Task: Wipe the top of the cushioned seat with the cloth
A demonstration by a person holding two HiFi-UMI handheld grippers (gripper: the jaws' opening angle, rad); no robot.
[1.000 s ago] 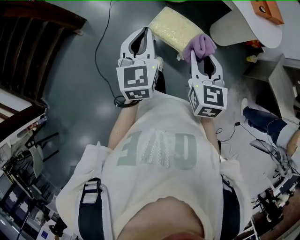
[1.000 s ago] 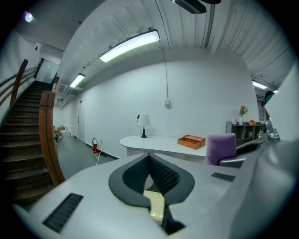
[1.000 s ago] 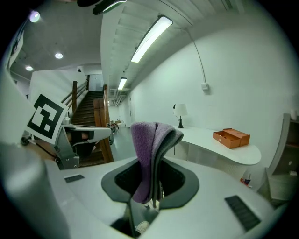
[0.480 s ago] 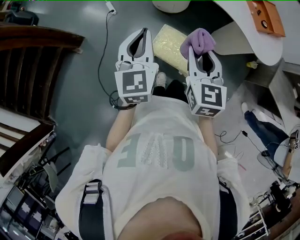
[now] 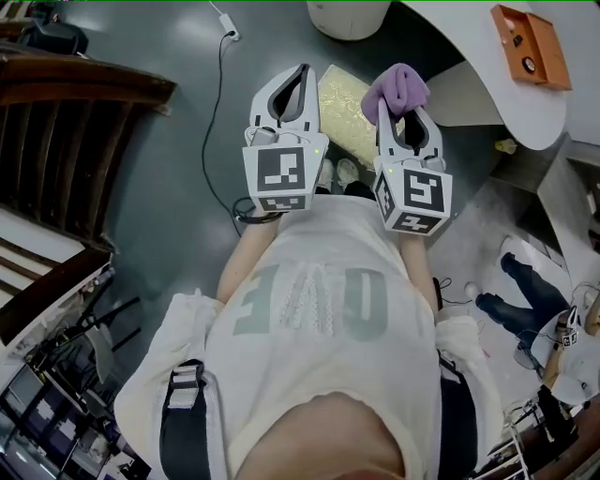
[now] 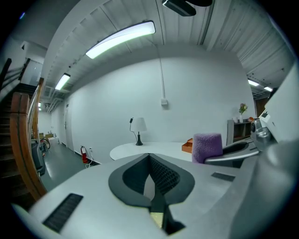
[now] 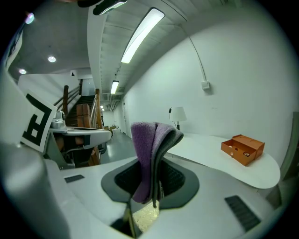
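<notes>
Orange box (image 5: 529, 45) lay near white table's (image 5: 459, 28) rounded end; lamp (image 6: 138, 126) stood by wall-side edge. Dark wooden railing (image 5: 66, 141) at left.

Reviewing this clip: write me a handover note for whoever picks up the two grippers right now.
Left gripper: shut, empty, held level.
Right gripper: shut on the purple cloth, which sticks up from its jaws in the air.
Cushioned seat: down on the floor, ahead of both grippers; the cloth is not on it.
Done: the cloth is in hand. Whether any wiping has happened does not show.
Left: lower the cloth onto the seat's top and wipe across it.
</notes>
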